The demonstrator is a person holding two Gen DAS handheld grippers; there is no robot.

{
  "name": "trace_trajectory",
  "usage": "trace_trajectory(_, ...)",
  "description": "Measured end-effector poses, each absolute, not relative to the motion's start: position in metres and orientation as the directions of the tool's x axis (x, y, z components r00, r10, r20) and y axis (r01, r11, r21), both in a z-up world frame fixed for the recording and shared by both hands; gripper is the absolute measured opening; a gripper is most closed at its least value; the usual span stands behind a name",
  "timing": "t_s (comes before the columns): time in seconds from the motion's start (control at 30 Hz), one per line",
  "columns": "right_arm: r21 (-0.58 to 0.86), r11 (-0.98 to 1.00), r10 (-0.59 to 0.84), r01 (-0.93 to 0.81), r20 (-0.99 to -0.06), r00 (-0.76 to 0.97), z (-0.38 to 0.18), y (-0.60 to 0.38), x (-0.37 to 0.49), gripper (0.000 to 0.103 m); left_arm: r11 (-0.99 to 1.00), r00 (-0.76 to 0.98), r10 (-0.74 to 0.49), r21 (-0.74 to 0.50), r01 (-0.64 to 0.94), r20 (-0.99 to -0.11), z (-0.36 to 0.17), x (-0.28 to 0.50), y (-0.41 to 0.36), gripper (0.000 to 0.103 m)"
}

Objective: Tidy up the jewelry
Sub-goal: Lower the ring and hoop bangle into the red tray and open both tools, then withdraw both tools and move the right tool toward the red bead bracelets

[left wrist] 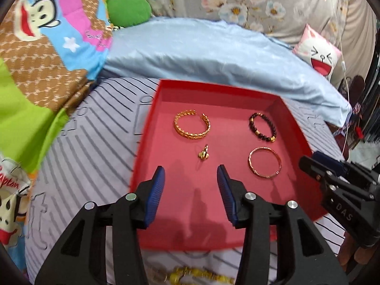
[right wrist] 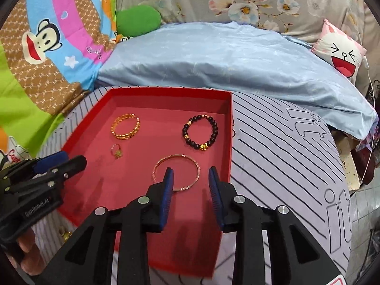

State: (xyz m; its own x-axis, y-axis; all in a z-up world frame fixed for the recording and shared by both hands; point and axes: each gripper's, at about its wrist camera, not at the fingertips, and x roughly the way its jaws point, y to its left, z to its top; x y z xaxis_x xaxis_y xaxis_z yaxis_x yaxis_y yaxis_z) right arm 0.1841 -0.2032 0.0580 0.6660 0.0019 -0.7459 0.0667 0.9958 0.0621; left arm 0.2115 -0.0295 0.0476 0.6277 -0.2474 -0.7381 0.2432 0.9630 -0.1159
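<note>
A red tray (left wrist: 213, 86) (right wrist: 166, 90) lies on a striped sheet. It holds a woven gold cuff (left wrist: 190, 135) (right wrist: 123, 137), a dark bead bracelet (left wrist: 252, 125) (right wrist: 203, 146), a thin gold bangle (left wrist: 249, 161) (right wrist: 197, 169) and a small gold ring (left wrist: 203, 154) (right wrist: 116, 152). My left gripper (left wrist: 191, 169) (right wrist: 61, 160) hovers open just short of the ring, nothing between its blue pads. My right gripper (right wrist: 191, 171) (left wrist: 315, 163) is open above the bangle's near side, and its left finger hides part of the band.
Yellow bead jewelry (left wrist: 190, 277) lies on the striped sheet (right wrist: 285, 154) below the tray's near edge. A blue blanket (right wrist: 225, 54) bunches behind the tray, a cartoon quilt (left wrist: 35, 59) is at the left, a pink pillow (right wrist: 342, 49) at far right. A person's hand (right wrist: 26, 244) holds the left gripper.
</note>
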Motion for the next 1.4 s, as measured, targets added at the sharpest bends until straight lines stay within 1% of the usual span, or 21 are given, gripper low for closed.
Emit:
trace_trajectory(0.3, 0.122, 0.991, 0.048, 0.06, -0.726, 0.686, 0.074, -0.2, 0.1, 0.031, 0.969, 0.648, -0.236, -0.125, 0.214, -0.724, 0.055, 0.142, -0.006, 0.043)
trace_trajectory(0.47, 0.124, 0.99, 0.052, 0.061, -0.739, 0.672, 0.069, -0.193, 0.057, 0.031, 0.966, 0.645, -0.237, -0.107, 0.234, -0.726, 0.049, 0.102, -0.007, 0.044)
trace_trajectory(0.67, 0.126, 0.991, 0.066, 0.05, -0.772, 0.632, 0.049, -0.181, 0.019, 0.031, 0.963, 0.642, -0.241, -0.095, 0.254, -0.728, 0.039, 0.061, -0.007, 0.044)
trace_trajectory(0.97, 0.15, 0.987, 0.092, 0.052, -0.806, 0.585, 0.021, -0.174, -0.009, 0.031, 0.964, 0.61, -0.235, -0.1, 0.247, -0.756, 0.014, 0.028, -0.001, 0.044)
trace_trajectory(1.4, 0.17, 0.984, 0.104, 0.054, -0.794, 0.599, 0.022, -0.171, 0.008, 0.031, 0.968, 0.606, -0.228, -0.111, 0.225, -0.762, 0.01, 0.026, 0.007, 0.044)
